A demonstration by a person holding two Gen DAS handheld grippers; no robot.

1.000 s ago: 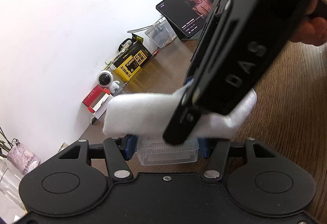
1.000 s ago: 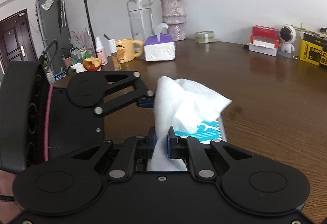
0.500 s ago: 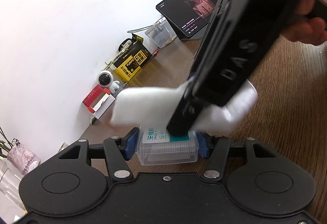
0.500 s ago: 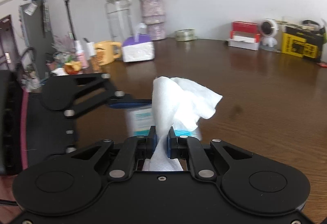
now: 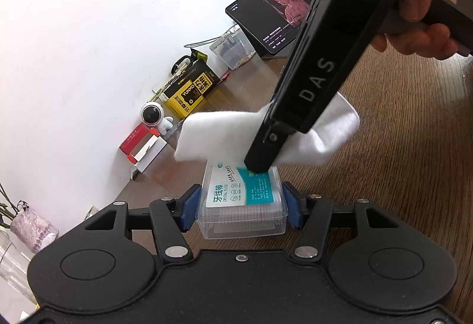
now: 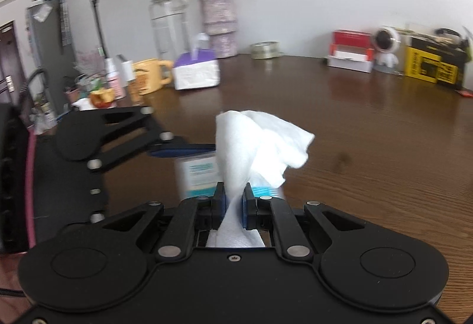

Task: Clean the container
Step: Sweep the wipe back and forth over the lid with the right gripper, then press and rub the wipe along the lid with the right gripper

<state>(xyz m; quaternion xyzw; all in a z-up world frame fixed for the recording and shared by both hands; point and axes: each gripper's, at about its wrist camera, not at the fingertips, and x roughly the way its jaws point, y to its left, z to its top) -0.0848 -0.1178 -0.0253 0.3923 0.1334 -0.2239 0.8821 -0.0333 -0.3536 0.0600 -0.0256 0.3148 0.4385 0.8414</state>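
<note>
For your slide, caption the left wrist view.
Left gripper clamps a clear plastic dental floss box while right gripper wipes it with white cloth.

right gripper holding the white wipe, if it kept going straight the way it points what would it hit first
Most likely the lid of the floss container, held by the left gripper: the right gripper and its wipe sit just over it. Depth is unclear.

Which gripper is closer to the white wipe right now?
Right. The right gripper is shut on the white wipe; the left gripper sits just below it, clamping the floss box.
</note>
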